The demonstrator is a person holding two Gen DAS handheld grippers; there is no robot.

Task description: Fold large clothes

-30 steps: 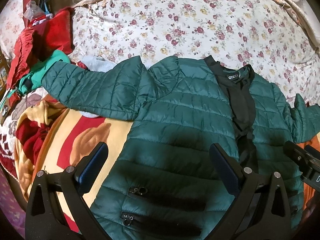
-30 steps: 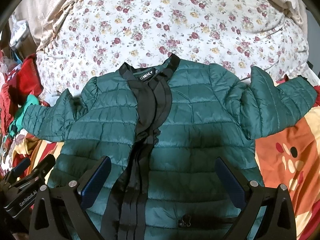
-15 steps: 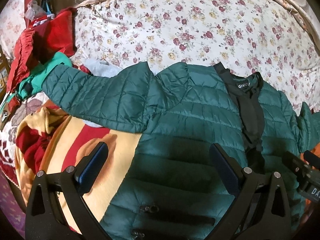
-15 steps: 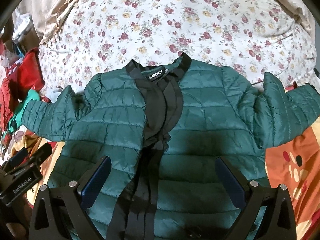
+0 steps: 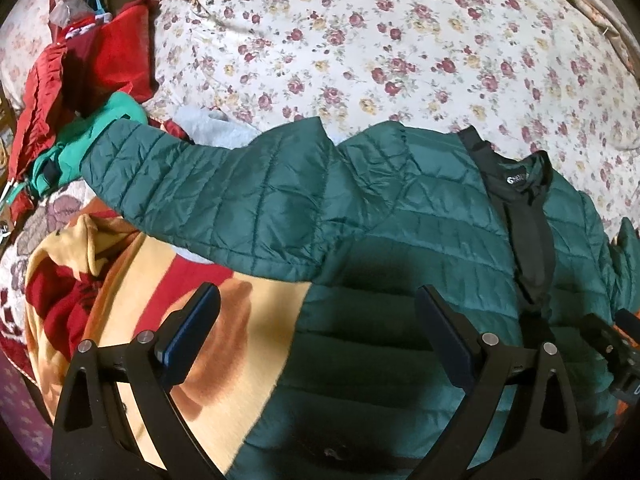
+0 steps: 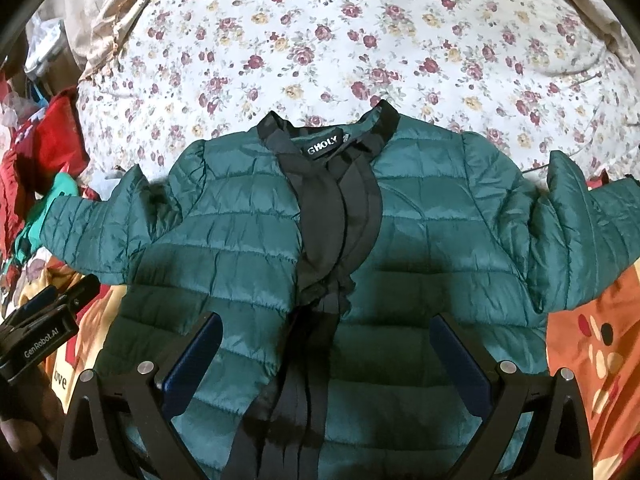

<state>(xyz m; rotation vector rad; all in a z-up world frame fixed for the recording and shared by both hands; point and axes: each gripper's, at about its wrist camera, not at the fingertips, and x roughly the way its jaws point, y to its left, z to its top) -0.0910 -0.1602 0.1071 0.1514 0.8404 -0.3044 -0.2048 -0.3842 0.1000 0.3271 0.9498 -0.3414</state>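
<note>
Green quilted nylon fills most of what we see: a dark green puffer jacket [image 6: 420, 248] with a black placket lies front-up and spread flat on the bed, across a floral bedsheet [image 6: 360, 40] and an orange and yellow patterned blanket [image 5: 224, 320]. Its long axis runs from the hem, nearest us, up to the black collar [image 6: 332, 136], which points away toward the far side of the bed; a label reading "GHOLY" sits inside that collar. Both sleeves reach out sideways, roughly at right angles to the body. The sleeve on our left [image 5: 208, 200] stretches over the blanket, its cuff ending next to a heap of red and bright green clothes [image 5: 80, 92] at the edge of the bed. The other sleeve [image 6: 588, 240] bends slightly at the shoulder and lies over an orange part of the blanket. Our left tongs [image 5: 316, 336] hang wide apart above the jacket's left side, one finger over the blanket and the other over the green body, gripping nothing. Our right tongs [image 6: 326, 364] are likewise spread wide, straddling the black placket low on the jacket's front, with nothing between them. From the right wrist view we also catch the left tool's black body, marked "GenRobot.AI", at the lower left edge.
</note>
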